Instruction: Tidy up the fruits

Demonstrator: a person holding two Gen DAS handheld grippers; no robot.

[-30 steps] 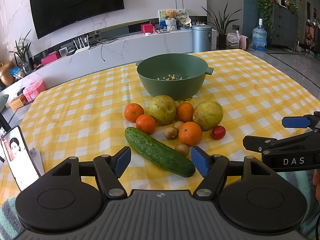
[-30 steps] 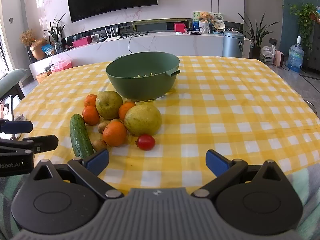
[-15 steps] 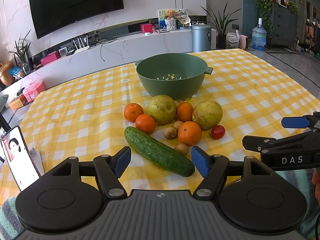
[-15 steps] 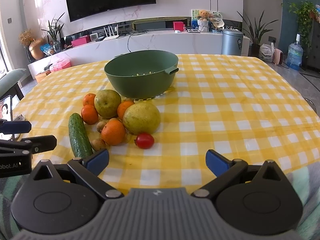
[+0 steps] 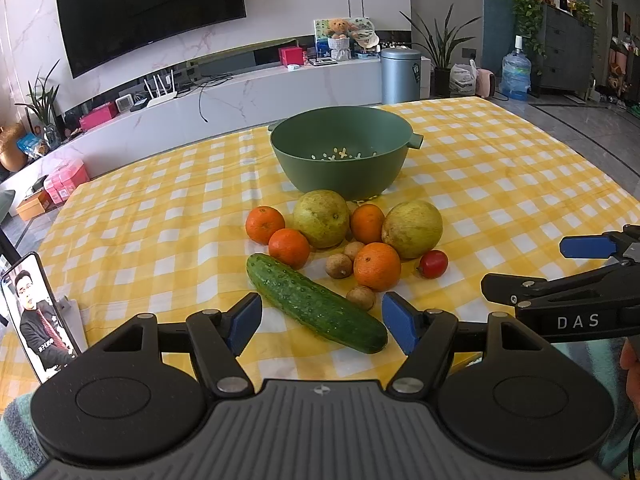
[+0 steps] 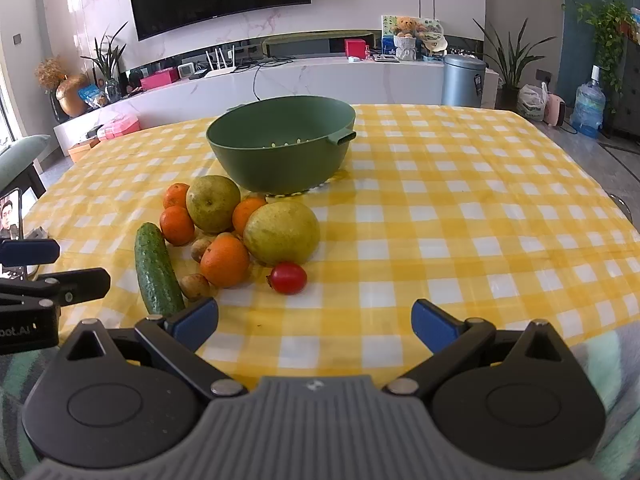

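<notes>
A green colander bowl (image 5: 340, 152) (image 6: 280, 148) stands on the yellow checked tablecloth. In front of it lies a cluster: two yellow-green pears (image 5: 322, 218) (image 6: 282, 232), several oranges (image 5: 377, 266) (image 6: 224, 261), a cucumber (image 5: 316, 303) (image 6: 156, 269), a red tomato (image 5: 433, 264) (image 6: 288, 278) and small brown fruits (image 5: 339, 266). My left gripper (image 5: 322, 320) is open and empty, its fingers on either side of the cucumber's near end. My right gripper (image 6: 314, 322) is open and empty, just short of the tomato.
A phone (image 5: 38, 316) stands propped at the table's left edge. The tablecloth (image 6: 480, 220) stretches to the right of the fruit. The right gripper's side shows in the left wrist view (image 5: 580, 280). A TV console and plants are behind the table.
The right wrist view has moved slightly forward and right, so the fruit and bowl sit a little lower and left. The left gripper has barely moved. Both stay open.
</notes>
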